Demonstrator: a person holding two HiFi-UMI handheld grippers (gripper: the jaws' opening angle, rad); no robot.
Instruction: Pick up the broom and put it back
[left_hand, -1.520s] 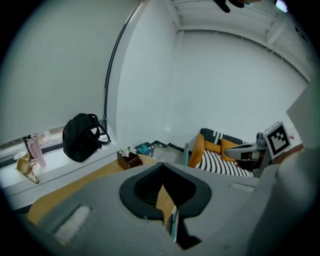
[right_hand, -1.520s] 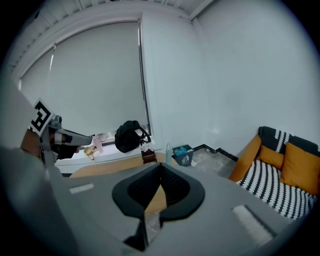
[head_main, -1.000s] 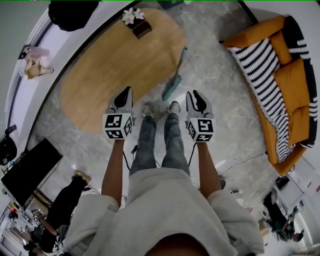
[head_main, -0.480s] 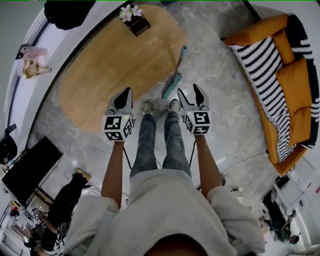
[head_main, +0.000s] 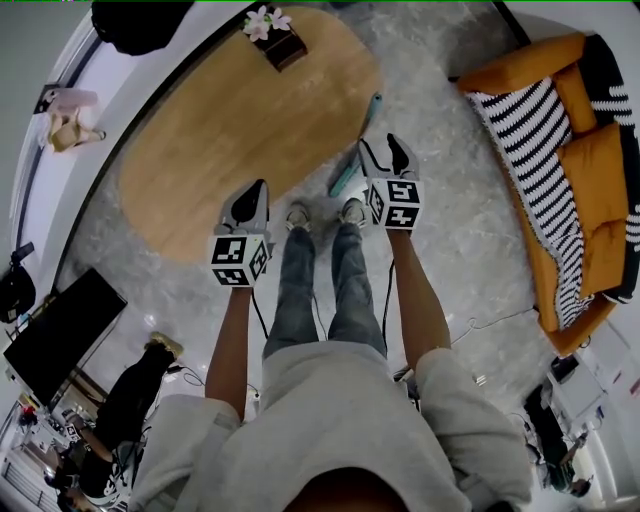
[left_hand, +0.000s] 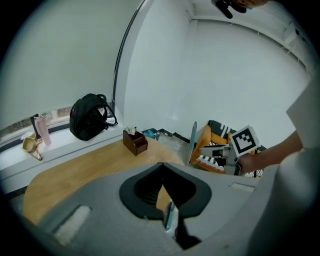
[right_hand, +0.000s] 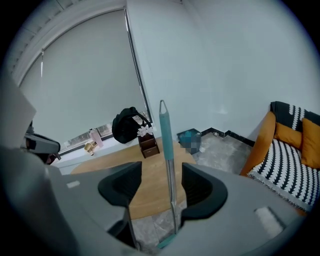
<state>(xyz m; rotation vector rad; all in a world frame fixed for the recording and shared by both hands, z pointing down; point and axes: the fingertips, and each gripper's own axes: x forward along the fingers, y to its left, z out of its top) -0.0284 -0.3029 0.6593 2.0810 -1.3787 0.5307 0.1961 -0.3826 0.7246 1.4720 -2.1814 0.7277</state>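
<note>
The broom (head_main: 347, 175) leans on the edge of the oval wooden table (head_main: 230, 130), teal handle up, head on the floor by my feet. My right gripper (head_main: 380, 142) reaches to it with jaws apart. In the right gripper view the handle (right_hand: 165, 135) stands between the jaws of that gripper (right_hand: 161, 165), nearer the right one, and no pad presses on it; the jaws are closing. My left gripper (head_main: 247, 200) hangs over the table's near edge, shut and empty. From the left gripper (left_hand: 162, 165) the handle (left_hand: 192, 142) shows to the right.
An orange sofa (head_main: 590, 170) with a striped throw stands at the right. On the table's far end sits a brown box with flowers (head_main: 275, 45); a black backpack (head_main: 140, 25) lies on the ledge behind. A black screen (head_main: 55, 335) and a seated person (head_main: 130, 410) are at the lower left.
My right gripper has moved forward and down to the broom handle, and its jaws have opened from nearly shut. The left gripper has stayed put.
</note>
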